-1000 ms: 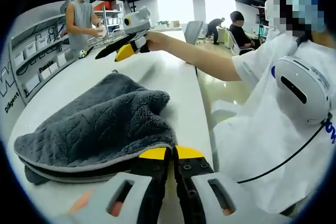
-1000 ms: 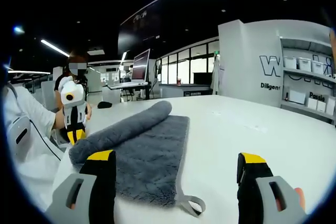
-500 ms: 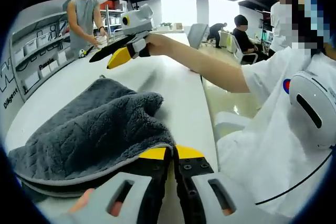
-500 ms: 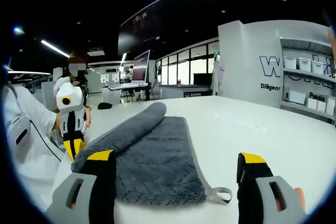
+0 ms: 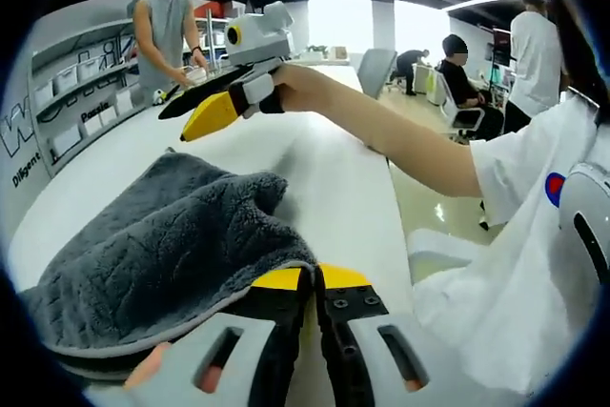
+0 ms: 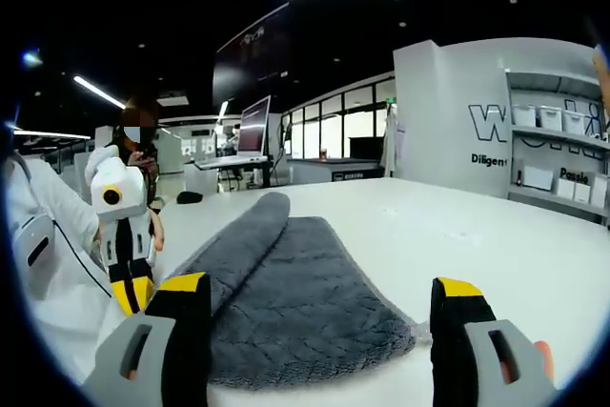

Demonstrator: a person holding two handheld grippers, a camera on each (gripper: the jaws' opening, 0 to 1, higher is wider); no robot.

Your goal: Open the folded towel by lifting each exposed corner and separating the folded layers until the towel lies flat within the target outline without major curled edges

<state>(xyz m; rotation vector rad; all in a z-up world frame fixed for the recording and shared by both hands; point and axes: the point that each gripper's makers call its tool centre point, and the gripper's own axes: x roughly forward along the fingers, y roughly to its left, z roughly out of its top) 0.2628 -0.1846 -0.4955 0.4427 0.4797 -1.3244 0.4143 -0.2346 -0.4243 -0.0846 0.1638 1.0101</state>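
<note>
One grey towel (image 5: 162, 245), two grippers, one white counter (image 5: 324, 169).

Left gripper view: left gripper (image 5: 307, 278) low at the near counter edge, yellow-tipped jaws pressed together on the towel's hem, the plush edge bunched up over the tips. Towel lies across the counter to the left of the jaws, upper layer humped and rumpled. Right gripper (image 5: 205, 110) held above the counter beyond the towel, clear of it, on an outstretched bare arm (image 5: 400, 140).

Right gripper view: right gripper (image 6: 319, 300) jaws spread wide, nothing between them. Towel (image 6: 295, 307) flat on the counter (image 6: 496, 245) ahead, quilted side up, one long side rolled over into a ridge. Left gripper (image 6: 132, 293) stands at the towel's left end.

Room: open office, ceiling strip lights, wall shelves with white boxes (image 5: 67, 107). Four other people in the left gripper view: one standing at the counter's far end (image 5: 167, 30), one standing at right (image 5: 536, 54), two seated behind.
</note>
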